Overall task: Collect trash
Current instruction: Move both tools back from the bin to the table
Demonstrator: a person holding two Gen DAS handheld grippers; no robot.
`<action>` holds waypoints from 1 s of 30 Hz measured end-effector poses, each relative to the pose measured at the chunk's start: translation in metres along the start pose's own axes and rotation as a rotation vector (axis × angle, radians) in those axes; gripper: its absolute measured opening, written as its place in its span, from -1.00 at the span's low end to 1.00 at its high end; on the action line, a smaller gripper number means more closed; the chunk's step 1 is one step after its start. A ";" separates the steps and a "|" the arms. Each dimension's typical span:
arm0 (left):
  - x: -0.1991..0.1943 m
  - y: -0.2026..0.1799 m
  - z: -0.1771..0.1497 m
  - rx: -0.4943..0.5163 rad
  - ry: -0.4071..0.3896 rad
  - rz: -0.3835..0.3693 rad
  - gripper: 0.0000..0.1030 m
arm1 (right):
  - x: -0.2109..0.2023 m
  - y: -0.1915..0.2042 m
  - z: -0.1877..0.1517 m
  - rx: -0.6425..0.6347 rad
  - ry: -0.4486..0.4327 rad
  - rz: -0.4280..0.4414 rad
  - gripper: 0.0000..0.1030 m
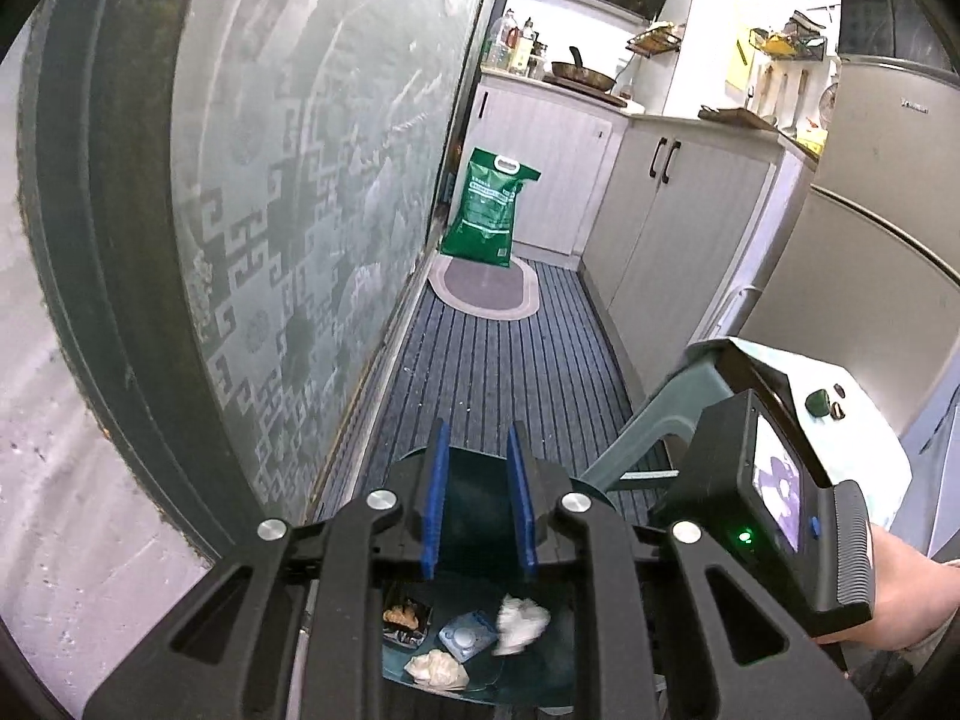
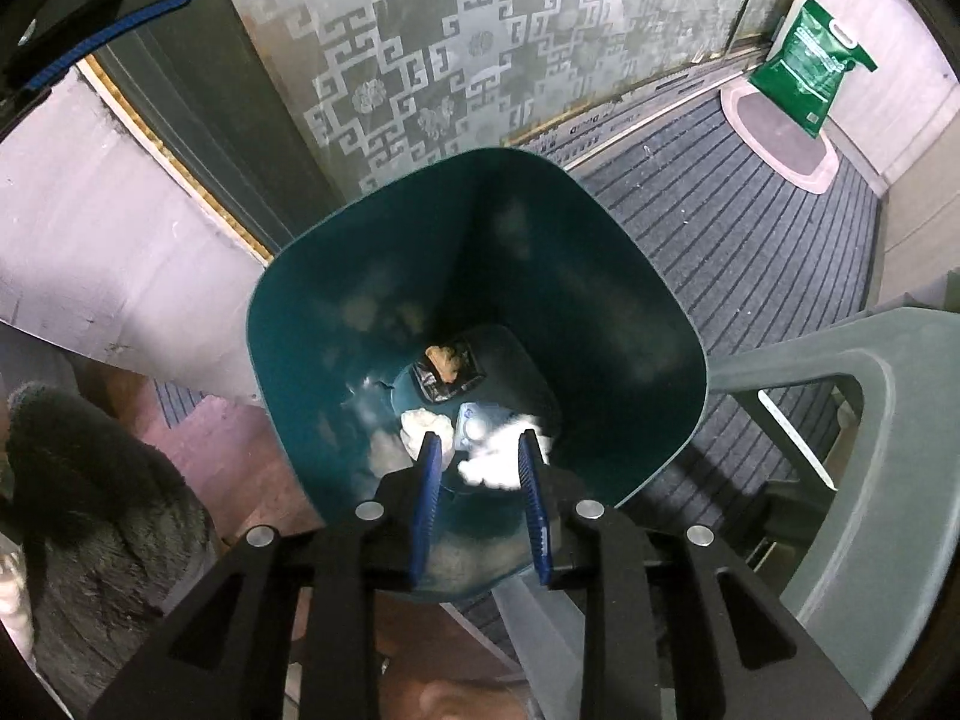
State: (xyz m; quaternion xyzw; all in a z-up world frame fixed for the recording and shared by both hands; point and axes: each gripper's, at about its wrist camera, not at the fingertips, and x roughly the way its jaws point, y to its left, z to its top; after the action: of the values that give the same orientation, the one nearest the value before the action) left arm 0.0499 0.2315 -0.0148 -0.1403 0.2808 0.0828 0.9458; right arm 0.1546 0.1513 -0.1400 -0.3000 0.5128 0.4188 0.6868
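A dark teal bin (image 2: pixel 600 276) stands on the striped floor mat. At its bottom lie a crumpled tissue (image 2: pixel 423 426), a blue blister pack (image 2: pixel 477 429) and a black tray with brown food (image 2: pixel 447 366). My right gripper (image 2: pixel 479 441) points down into the bin. Its jaws are apart, and a blurred white tissue wad (image 2: pixel 498 462) hangs loose just below the pads, not pressed by them. The same wad (image 1: pixel 519 624) shows in mid-air inside the bin in the left wrist view. My left gripper (image 1: pixel 479 438) hovers over the bin's near side, narrowly open, with nothing between its pads.
A frosted patterned glass door (image 1: pixel 300 210) runs along the left. A grey-green plastic chair (image 2: pixel 870 420) stands right beside the bin. Farther off are a green bag (image 1: pixel 489 210) on an oval mat (image 1: pixel 486 288), white cabinets (image 1: pixel 672 222) and a fridge (image 1: pixel 888 180).
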 end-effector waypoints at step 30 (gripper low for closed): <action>-0.002 -0.103 0.018 0.154 -0.065 -0.153 -0.14 | -0.174 -0.098 -0.060 0.190 -0.467 -0.092 -0.34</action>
State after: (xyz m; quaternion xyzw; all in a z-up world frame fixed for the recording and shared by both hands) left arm 0.0818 0.1391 0.0229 -0.0855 0.2440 -0.0068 0.9660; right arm 0.1931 0.0085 0.0067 -0.1524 0.3633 0.3948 0.8300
